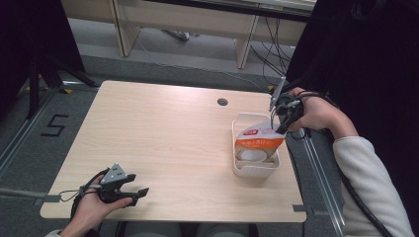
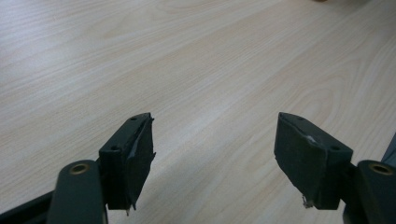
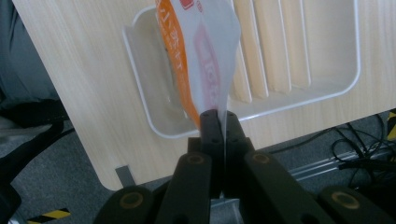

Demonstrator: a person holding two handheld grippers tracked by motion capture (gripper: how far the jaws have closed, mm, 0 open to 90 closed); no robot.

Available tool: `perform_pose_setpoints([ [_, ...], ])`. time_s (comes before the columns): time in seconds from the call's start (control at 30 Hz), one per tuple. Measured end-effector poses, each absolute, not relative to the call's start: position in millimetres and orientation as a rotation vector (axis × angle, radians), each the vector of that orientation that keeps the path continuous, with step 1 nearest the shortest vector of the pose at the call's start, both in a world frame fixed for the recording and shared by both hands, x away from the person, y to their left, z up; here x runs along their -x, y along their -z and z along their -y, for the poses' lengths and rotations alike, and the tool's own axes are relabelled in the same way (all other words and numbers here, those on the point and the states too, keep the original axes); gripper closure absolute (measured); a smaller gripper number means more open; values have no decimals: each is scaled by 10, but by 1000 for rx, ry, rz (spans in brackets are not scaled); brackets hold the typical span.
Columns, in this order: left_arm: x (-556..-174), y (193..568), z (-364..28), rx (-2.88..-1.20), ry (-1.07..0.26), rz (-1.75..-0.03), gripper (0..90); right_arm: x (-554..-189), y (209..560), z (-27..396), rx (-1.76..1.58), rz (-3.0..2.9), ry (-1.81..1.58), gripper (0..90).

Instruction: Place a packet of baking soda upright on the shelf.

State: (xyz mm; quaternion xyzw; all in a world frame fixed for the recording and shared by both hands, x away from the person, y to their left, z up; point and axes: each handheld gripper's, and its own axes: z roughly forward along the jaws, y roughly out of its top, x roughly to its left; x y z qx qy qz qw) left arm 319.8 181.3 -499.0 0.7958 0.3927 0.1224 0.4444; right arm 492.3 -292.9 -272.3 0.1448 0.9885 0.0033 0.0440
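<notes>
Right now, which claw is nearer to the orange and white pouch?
Right. The right claw is shut on the edge of the orange and white pouch over the white tray. The left claw sits open at the table's near left corner, far from it.

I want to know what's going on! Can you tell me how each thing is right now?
Left gripper: open, holding nothing, low over the table.
Right gripper: shut on the packet's edge.
Packet: orange and white, held by one edge, its lower part in the tray.
Tray: white, flat on the table near the right edge.
</notes>
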Motion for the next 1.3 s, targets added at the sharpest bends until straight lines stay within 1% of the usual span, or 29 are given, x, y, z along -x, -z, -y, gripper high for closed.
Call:
perform_pose_setpoints([
  [0.7,-3195,4996,-1798,-1954,-290,-990,277,-5001,2961,2891,-433,-3048,54,900],
  [0.77,-3204,4991,-1817,-1982,-302,-968,277,-4982,2946,2893,-474,-3040,52,900],
  [0.83,-3201,4994,-1806,-1968,-299,-973,277,-4988,2917,2908,-443,-3040,43,868],
  [0.9,-3202,4993,-1807,-1970,-300,-972,277,-4945,2872,2897,-504,-3029,5,820],
  [1.0,-3196,4996,-1798,-1961,-289,-991,277,-4906,2810,2856,-512,-2992,-89,710],
  [1.1,-3196,4995,-1800,-1965,-290,-988,277,-4858,2775,2759,-486,-2980,-193,654],
  [1.27,-3200,4995,-1800,-1962,-298,-971,277,-4798,2777,2564,-459,-2975,-274,599],
  [1.3,-3192,4994,-1797,-1957,-289,-988,277,-4791,2785,2522,-453,-2980,-301,589],
])
